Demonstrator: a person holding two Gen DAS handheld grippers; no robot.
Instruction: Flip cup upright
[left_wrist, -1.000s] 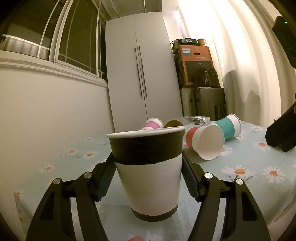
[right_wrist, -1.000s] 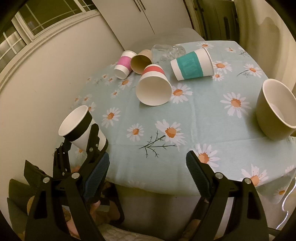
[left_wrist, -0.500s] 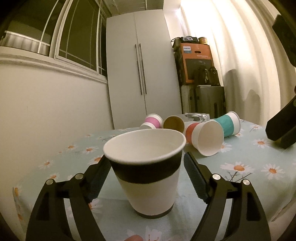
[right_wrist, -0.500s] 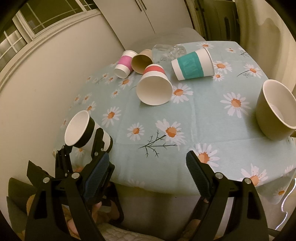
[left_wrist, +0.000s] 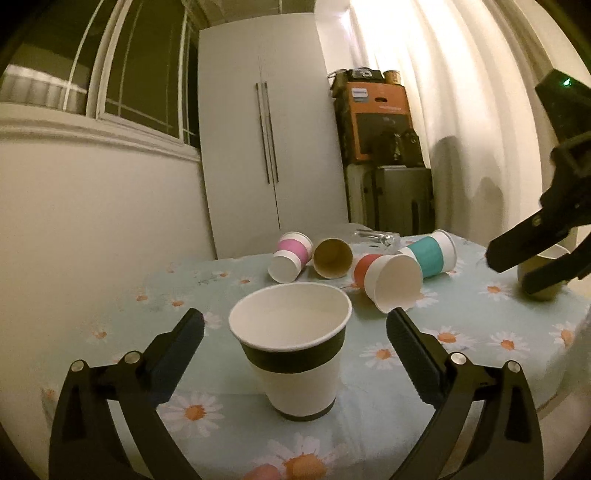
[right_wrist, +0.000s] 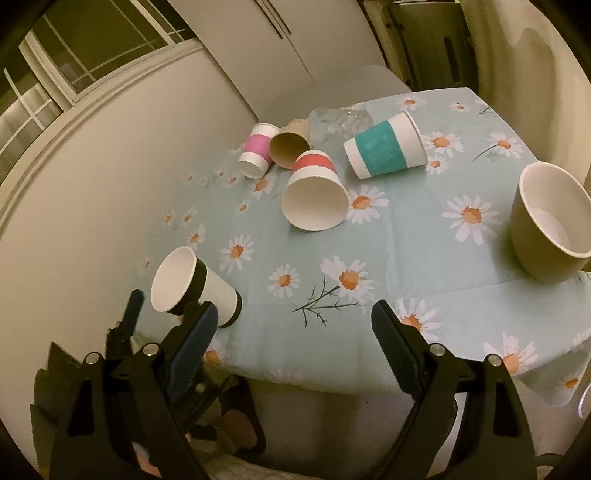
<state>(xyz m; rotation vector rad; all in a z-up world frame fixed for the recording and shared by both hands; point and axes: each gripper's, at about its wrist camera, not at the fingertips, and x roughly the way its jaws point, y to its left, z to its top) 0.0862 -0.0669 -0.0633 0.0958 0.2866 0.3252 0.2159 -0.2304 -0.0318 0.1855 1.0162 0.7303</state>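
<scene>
A white paper cup with a black band (left_wrist: 295, 350) stands upright on the daisy tablecloth (left_wrist: 461, 332) near the front left edge. It also shows in the right wrist view (right_wrist: 195, 288). My left gripper (left_wrist: 293, 354) is open, its fingers apart on either side of the cup and not touching it. My right gripper (right_wrist: 291, 347) is open and empty, held above the table's near edge. Several cups lie on their sides: red-banded (right_wrist: 314, 192), teal-banded (right_wrist: 384, 149), pink-banded (right_wrist: 256, 149) and brown (right_wrist: 288, 147).
An olive mug (right_wrist: 550, 221) stands upright at the right edge. A clear glass (right_wrist: 340, 120) lies behind the cups. A wall runs along the table's left side; a white cupboard (left_wrist: 266, 136) and stacked boxes (left_wrist: 380, 122) stand behind.
My left gripper opened and let go of the black-banded cup, then drew back and rose. The cup now stands free on the table. The right gripper has hardly moved.
</scene>
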